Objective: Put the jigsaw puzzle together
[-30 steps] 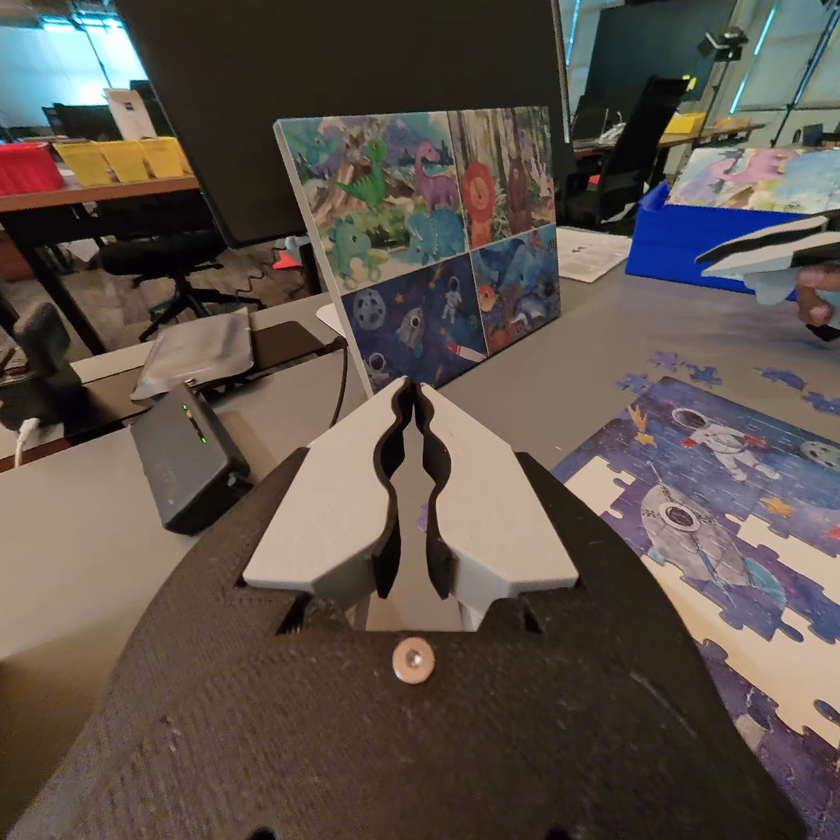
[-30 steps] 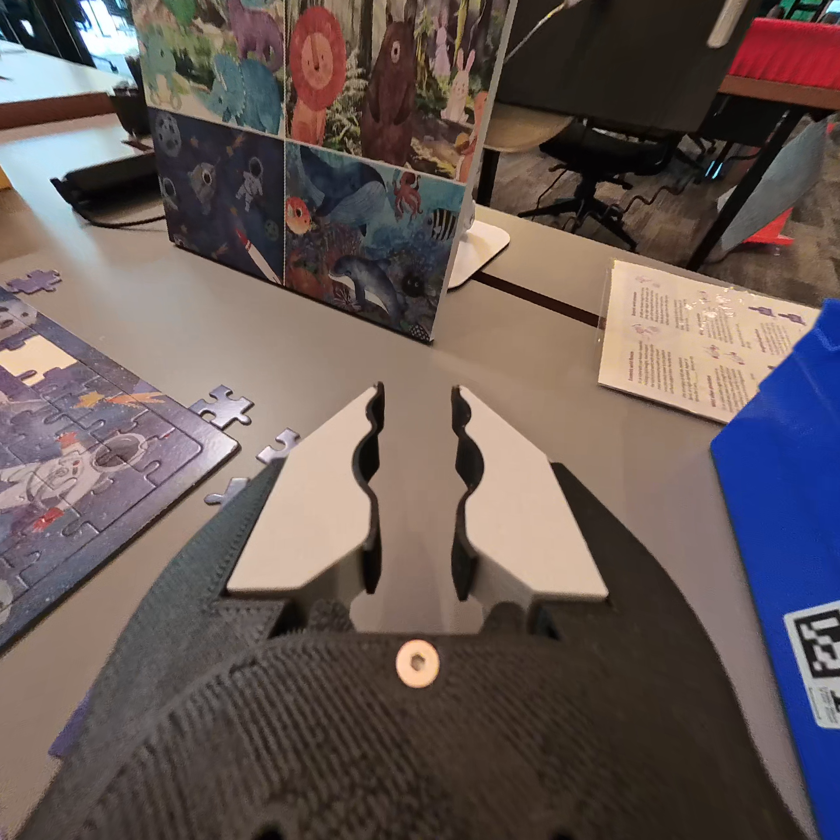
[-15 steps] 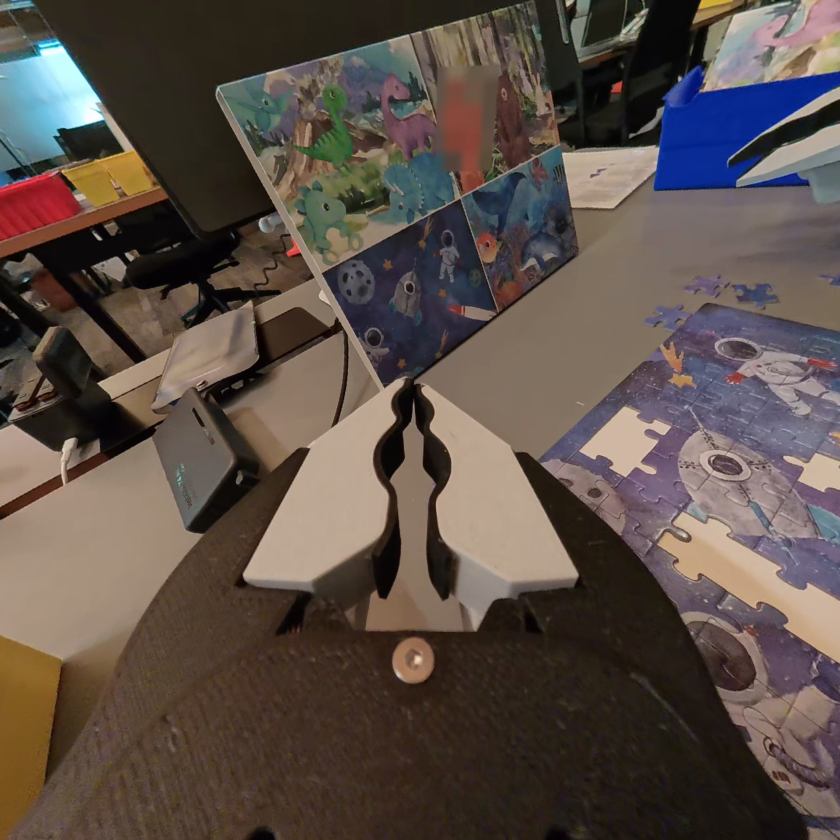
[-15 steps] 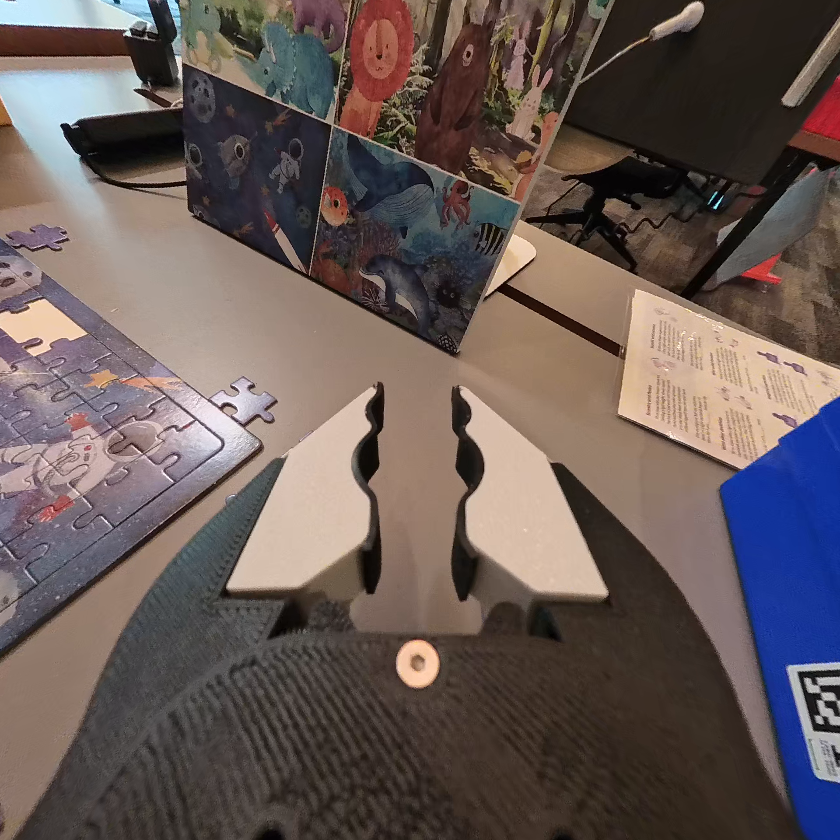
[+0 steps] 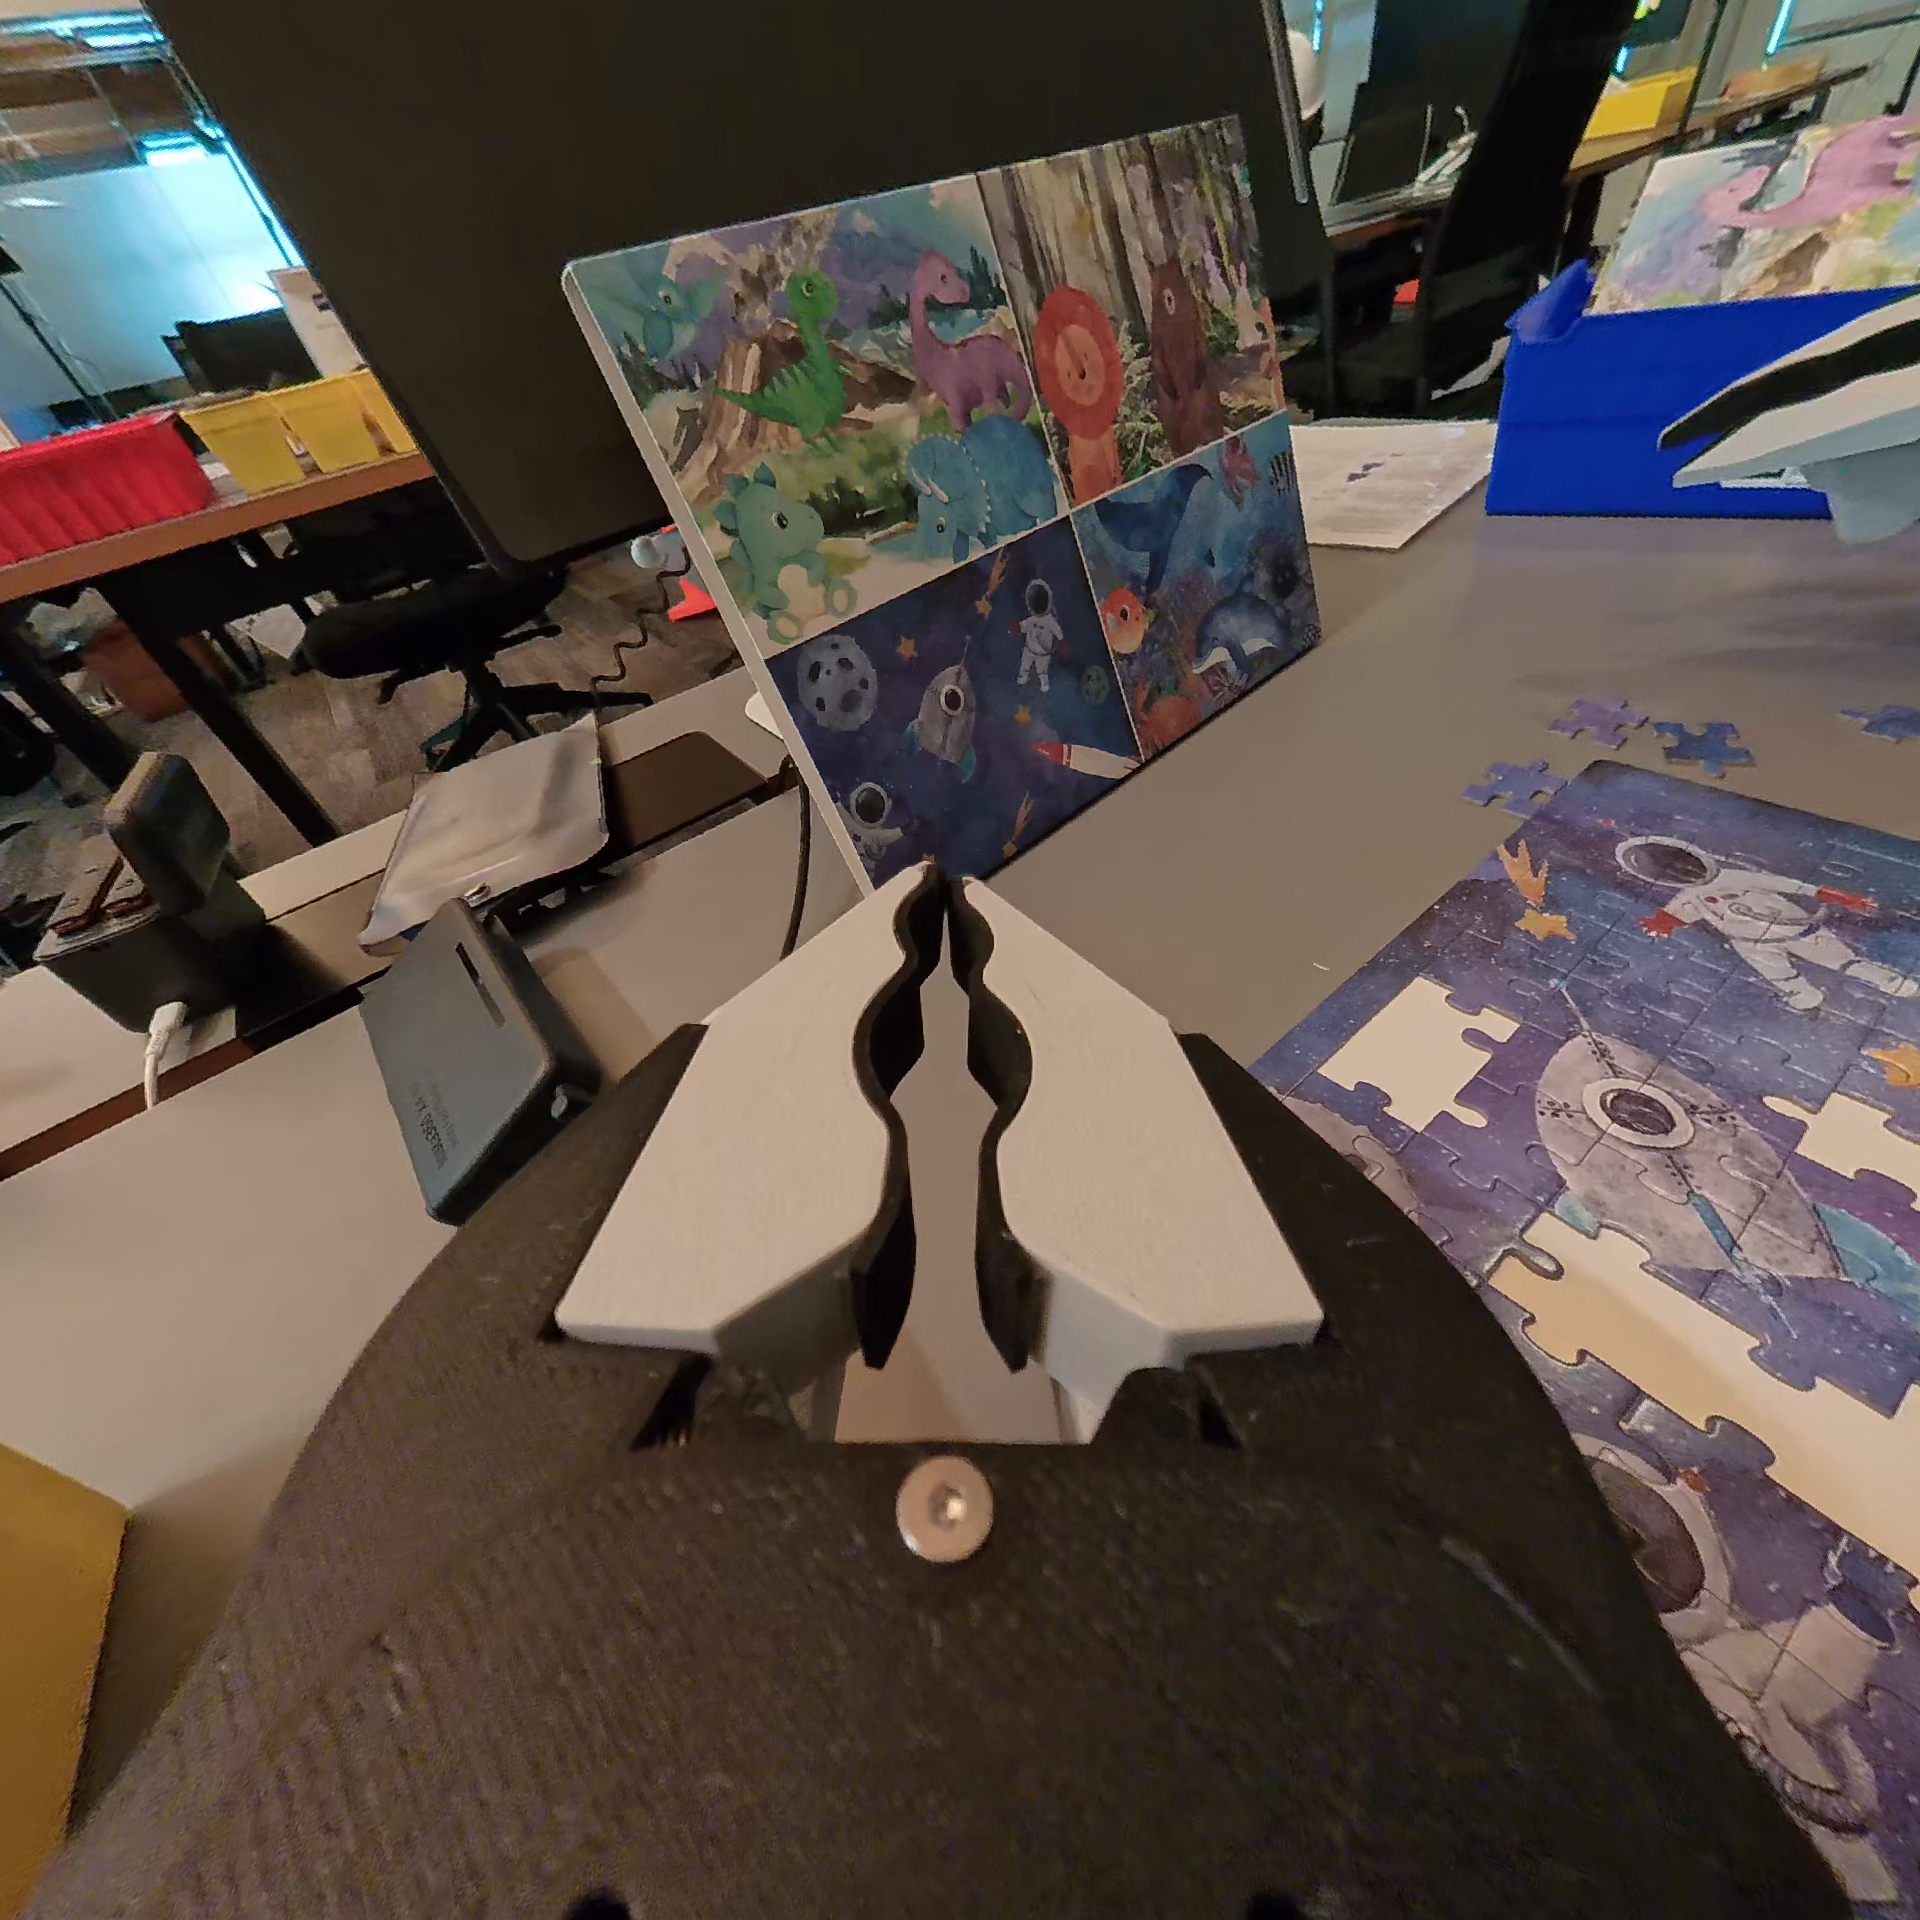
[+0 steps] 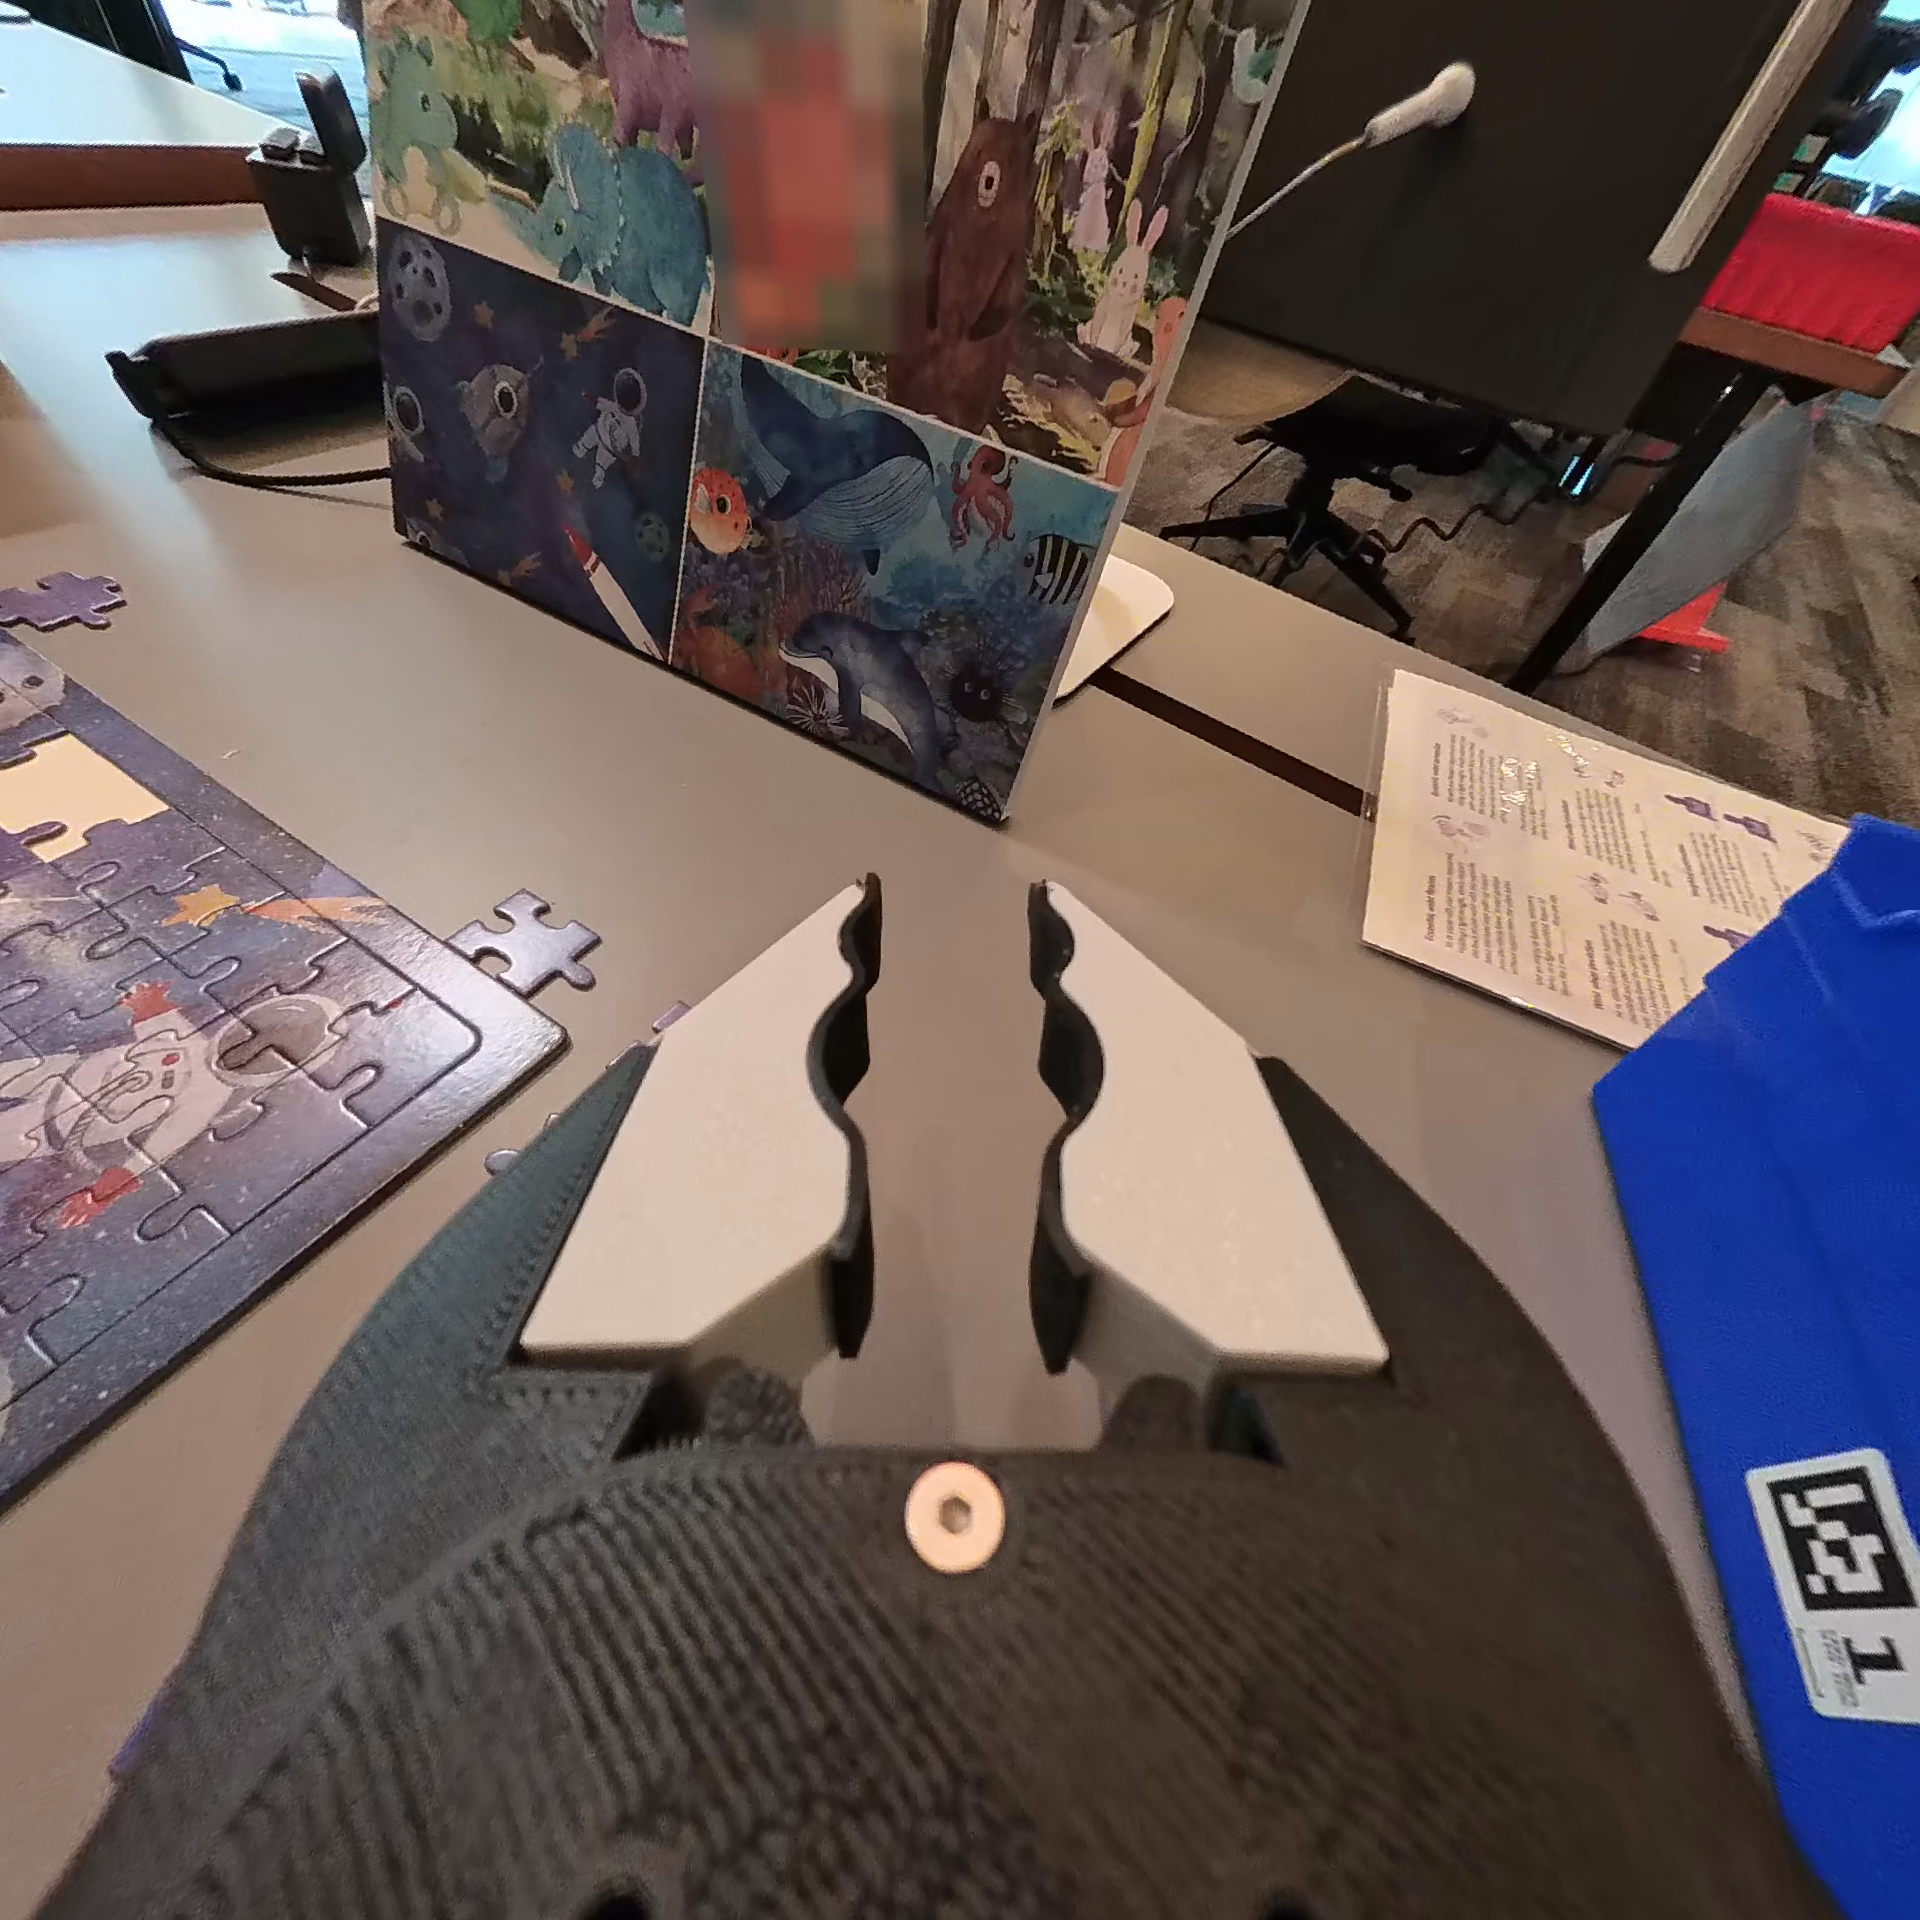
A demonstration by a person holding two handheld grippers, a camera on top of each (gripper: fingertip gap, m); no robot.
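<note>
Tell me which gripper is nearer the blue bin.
Right. The right gripper, jaws open, hangs over the table with the blue bin right beside it. The left gripper, jaws nearly shut, sits across the space puzzle from the bin.

I count one partly built space puzzle (image 5: 1662, 1039) at 3 o'clock in my left camera, with at least three bare gaps (image 5: 1392, 1049) showing in it, and four loose pieces (image 5: 1512, 790) beyond its far edge toward 2 o'clock. At 12 o'clock I see one standing picture board (image 5: 966, 499) split into four panels, and at 2 o'clock one blue bin (image 5: 1642, 416). My right camera adds one printed sheet (image 6: 1538, 862) at 2 o'clock, and I have two tools in all: one left gripper (image 5: 948, 883) and one right gripper (image 6: 954, 894).
</note>
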